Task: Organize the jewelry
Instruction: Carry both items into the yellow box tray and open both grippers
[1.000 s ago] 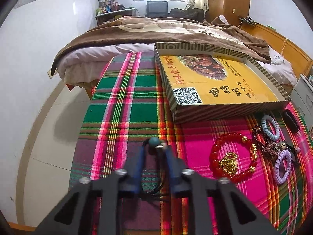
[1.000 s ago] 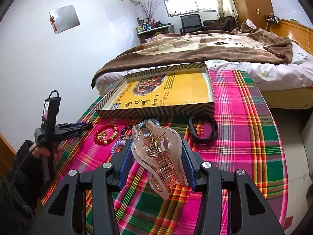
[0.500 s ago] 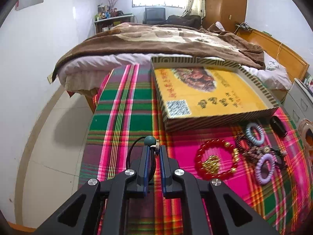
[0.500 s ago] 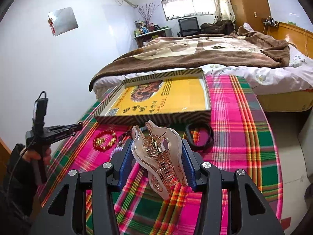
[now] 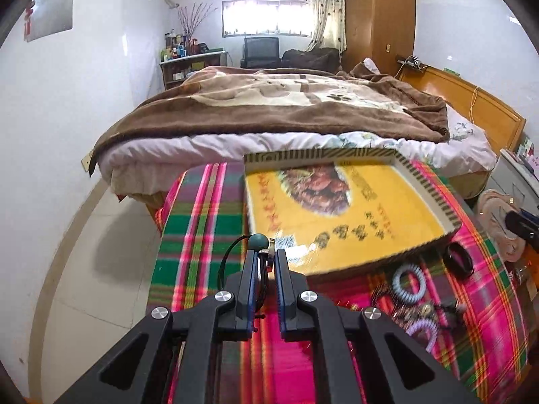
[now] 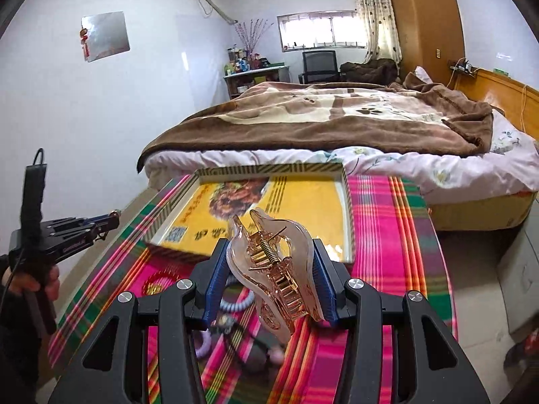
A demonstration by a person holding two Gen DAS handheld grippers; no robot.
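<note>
Overhead, both tools hang above a table spread with a bright plaid cloth (image 5: pixel 198 222), and each carries something. The left gripper (image 5: pixel 264 259) has its fingers drawn almost together, pinching a thin black cord necklace (image 5: pixel 226 262) whose dark green bead (image 5: pixel 258 241) pokes up just past the fingertips, while a loop of cord bows out toward nine o'clock. The right gripper (image 6: pixel 271 259) stands at a moderate width, its blue pads (image 6: pixel 215 276) pressed against both sides of a translucent pink hair claw (image 6: pixel 273 269), which sits tilted with its gold spring on top and its teeth toward the camera. A shallow box (image 5: pixel 397 163) with striped walls and a yellow printed floor lies on the cloth at twelve o'clock from the right gripper and at about one o'clock from the left one; nothing rests inside it that can be seen. More jewelry sits on the cloth near the box's front wall: in the left wrist view a pale blue coil hair tie (image 5: pixel 409 284) and a lilac coil hair tie (image 5: pixel 424 331) lie at three o'clock, with a dark beaded tangle (image 5: pixel 426 309) between them, and a black band (image 5: pixel 456 259) sits just beyond. In the right wrist view a red bead bracelet (image 6: pixel 158 281) shows, blurred, at nine o'clock under the fingers. A bed with a brown blanket (image 6: pixel 337 114) stands behind the table.
</note>
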